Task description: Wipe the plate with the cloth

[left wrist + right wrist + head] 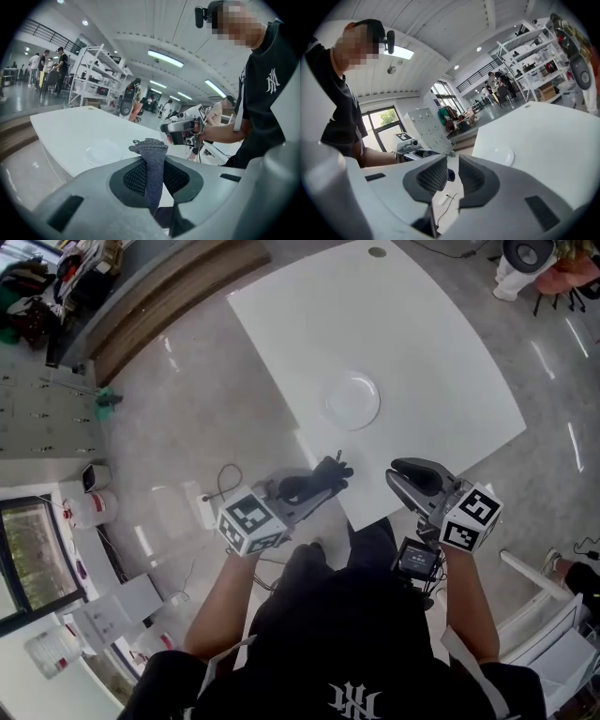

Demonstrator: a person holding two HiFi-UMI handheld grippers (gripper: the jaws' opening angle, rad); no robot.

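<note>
The left gripper [154, 180] is clenched on a dark grey knit cloth [151, 157] at the lower centre of its view. The right gripper [451, 174] has its 2 jaws slightly apart, holding nothing. The white plate [352, 399] lies on the white table [441, 343], upper centre of the head view. The shirt monogram [273, 80] reads "NY".

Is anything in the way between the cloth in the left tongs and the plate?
Nothing visible. The cloth is pinched in the left tongs; only bare white table lies between it and the plate.
</note>
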